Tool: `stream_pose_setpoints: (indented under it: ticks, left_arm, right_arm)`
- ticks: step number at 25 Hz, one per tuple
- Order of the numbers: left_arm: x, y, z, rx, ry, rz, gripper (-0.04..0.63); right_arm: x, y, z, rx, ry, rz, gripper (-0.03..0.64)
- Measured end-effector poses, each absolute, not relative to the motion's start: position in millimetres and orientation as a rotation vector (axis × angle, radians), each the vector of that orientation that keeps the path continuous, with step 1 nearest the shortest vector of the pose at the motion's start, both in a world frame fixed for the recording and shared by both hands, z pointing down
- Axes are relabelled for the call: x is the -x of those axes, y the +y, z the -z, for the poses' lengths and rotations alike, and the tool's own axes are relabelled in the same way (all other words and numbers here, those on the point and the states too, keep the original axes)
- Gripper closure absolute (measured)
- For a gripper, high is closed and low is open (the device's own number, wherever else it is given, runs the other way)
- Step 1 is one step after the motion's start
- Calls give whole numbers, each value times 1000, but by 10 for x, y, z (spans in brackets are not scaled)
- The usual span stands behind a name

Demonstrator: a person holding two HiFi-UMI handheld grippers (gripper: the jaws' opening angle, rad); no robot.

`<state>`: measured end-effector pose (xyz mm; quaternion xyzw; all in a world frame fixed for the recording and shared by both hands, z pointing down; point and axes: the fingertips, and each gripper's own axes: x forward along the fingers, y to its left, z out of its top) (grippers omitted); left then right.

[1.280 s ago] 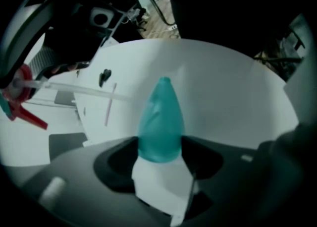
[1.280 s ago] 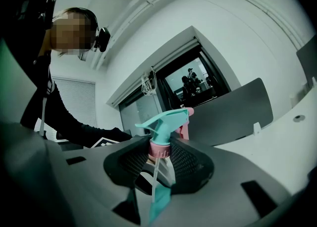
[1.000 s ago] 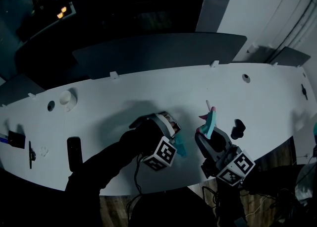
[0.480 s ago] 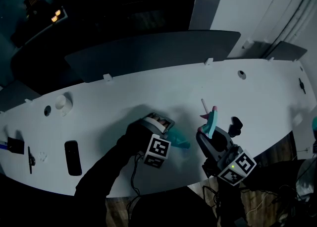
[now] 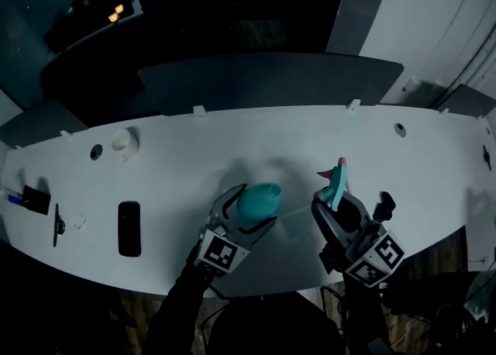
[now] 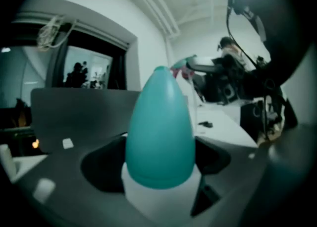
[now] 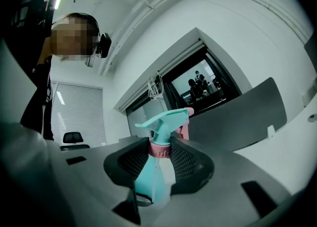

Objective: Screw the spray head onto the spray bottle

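A teal egg-shaped spray bottle [image 5: 262, 197] with a white lower part stands upright between the jaws of my left gripper [image 5: 252, 206], raised off the white table [image 5: 186, 152]. Those jaws have just been opening wider and now hold the bottle [image 6: 159, 127] at both sides. To its right, my right gripper [image 5: 335, 200] is shut on the teal spray head [image 5: 336, 181]. In the right gripper view the spray head [image 7: 159, 132] stands upright, its pink collar pinched between the ribbed pads. The two parts are a short gap apart and do not touch.
A black flat device [image 5: 129, 228] lies at the table's front left, with a white round object [image 5: 122, 142] behind it. A small black item [image 5: 385, 206] sits just right of the right gripper. A grey partition [image 5: 271, 78] runs along the far edge.
My left gripper has rolled and risen. The bottle, which lay on its side on the table, now stands upright between the jaws. The right gripper has barely moved.
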<state>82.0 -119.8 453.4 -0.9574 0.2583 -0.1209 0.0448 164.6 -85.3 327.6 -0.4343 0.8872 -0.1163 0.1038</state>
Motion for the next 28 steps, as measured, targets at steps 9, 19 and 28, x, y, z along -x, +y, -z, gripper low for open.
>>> stream_pose_setpoints:
  ticks: [9, 19, 28]
  left_arm:
    - [-463, -861, -4967, 2991, 962, 331, 181]
    - [-314, -786, -4994, 3073, 981, 277, 181]
    - [-317, -713, -4992, 3057, 950, 314, 181]
  right_arm:
    - [-1180, -912, -3402, 1212, 2690, 358, 494]
    - [-1055, -945, -3398, 1259, 2687, 308, 494]
    - [-956, -975, -3318, 1241, 2673, 273, 494]
